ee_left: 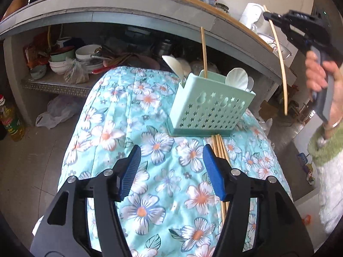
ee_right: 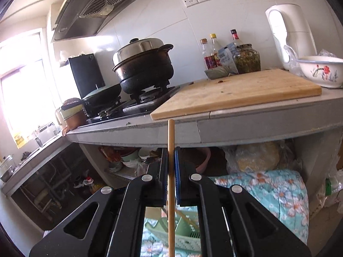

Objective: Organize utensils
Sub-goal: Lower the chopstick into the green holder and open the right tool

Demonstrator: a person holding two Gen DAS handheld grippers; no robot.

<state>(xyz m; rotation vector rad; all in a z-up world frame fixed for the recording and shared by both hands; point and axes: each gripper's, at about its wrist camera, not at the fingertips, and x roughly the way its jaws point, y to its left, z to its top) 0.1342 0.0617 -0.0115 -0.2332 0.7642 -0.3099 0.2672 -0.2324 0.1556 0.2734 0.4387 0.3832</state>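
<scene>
A mint-green perforated utensil caddy (ee_left: 210, 109) stands on the floral cloth (ee_left: 133, 111). It holds white spoons (ee_left: 238, 79) and one upright chopstick (ee_left: 203, 51). Several loose bamboo chopsticks (ee_left: 218, 147) lie on the cloth just in front of the caddy, beside the right blue pad. My left gripper (ee_left: 171, 167) hovers open above the cloth with nothing between its fingers. At upper right a hand (ee_left: 317, 72) holds my right gripper (ee_left: 267, 16), raised above and to the right of the caddy. My right gripper (ee_right: 171, 156) is shut on a single chopstick (ee_right: 171, 132), with the caddy (ee_right: 186, 231) below it.
A grey counter (ee_right: 246, 117) runs behind, carrying a wooden cutting board (ee_right: 235, 92), a lidded pot (ee_right: 143, 64) on the stove, bottles and a jar (ee_right: 246, 59), and a flowered bowl (ee_right: 321, 70). Bowls (ee_left: 85, 53) crowd the shelf under it. An oil bottle (ee_left: 10, 122) stands on the floor.
</scene>
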